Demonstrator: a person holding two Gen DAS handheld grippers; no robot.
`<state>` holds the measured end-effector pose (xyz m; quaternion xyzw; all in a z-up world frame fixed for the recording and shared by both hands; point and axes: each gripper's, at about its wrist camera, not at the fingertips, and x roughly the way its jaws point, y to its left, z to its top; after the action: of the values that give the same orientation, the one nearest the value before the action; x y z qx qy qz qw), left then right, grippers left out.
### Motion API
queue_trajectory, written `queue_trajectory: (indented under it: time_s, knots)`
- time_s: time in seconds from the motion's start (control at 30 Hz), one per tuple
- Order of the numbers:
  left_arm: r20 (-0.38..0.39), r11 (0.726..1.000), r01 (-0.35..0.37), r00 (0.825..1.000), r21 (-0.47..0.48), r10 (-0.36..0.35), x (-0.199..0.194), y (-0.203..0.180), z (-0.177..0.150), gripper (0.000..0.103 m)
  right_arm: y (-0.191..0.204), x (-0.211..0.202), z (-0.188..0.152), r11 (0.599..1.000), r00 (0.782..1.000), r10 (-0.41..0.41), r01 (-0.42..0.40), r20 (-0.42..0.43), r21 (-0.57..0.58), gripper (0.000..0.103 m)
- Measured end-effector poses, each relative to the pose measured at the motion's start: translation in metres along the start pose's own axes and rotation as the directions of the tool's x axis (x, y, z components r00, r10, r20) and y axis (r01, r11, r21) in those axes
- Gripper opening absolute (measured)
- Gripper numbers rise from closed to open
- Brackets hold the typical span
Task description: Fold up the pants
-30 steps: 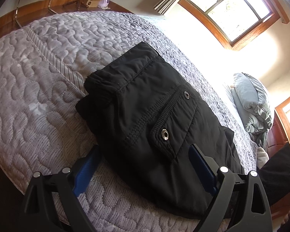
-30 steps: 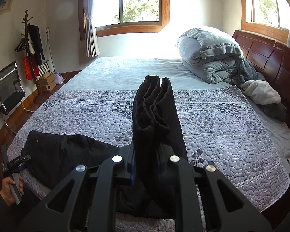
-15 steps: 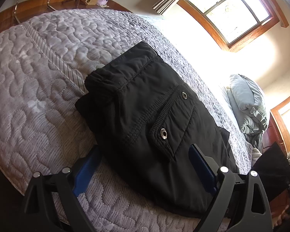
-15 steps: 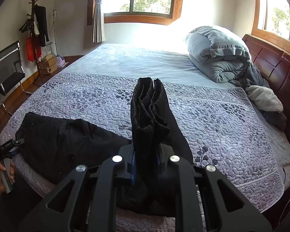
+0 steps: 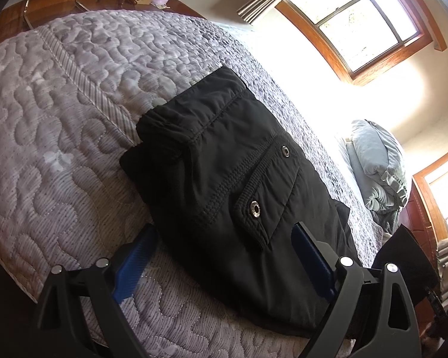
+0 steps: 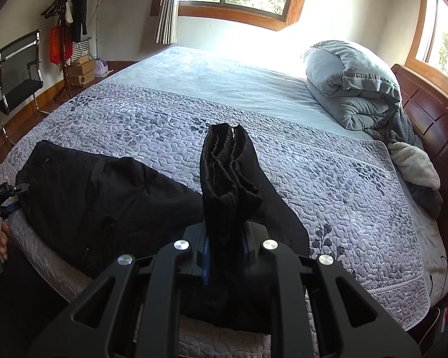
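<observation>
The black pants (image 5: 224, 185) lay on the quilted bedspread (image 5: 59, 137) near the bed's foot edge, waistband end and snap-buttoned pocket flap (image 5: 262, 197) facing up. The left tongs (image 5: 224, 265) stood wide open, blue pads either side of that end, one over the quilt and one over the cloth, not pinching it. The right tongs (image 6: 224, 253) were clamped on the bunched leg ends (image 6: 227, 173), holding them raised above the bed. A rolled grey duvet (image 6: 352, 86) sat by the headboard.
</observation>
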<state>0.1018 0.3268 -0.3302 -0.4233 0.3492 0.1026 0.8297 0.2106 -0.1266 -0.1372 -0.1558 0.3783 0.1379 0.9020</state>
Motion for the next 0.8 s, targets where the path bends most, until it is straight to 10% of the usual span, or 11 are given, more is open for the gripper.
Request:
queue_trajectory:
  time_s: [0.8]
  knots:
    - [-0.008, 1.0, 0.008, 1.0, -0.003, -0.008, 0.001, -0.001, 0.002, 0.093, 0.094, 0.056, -0.047, 0.961, 0.995, -0.058, 0.033, -0.083, -0.275, 0.014]
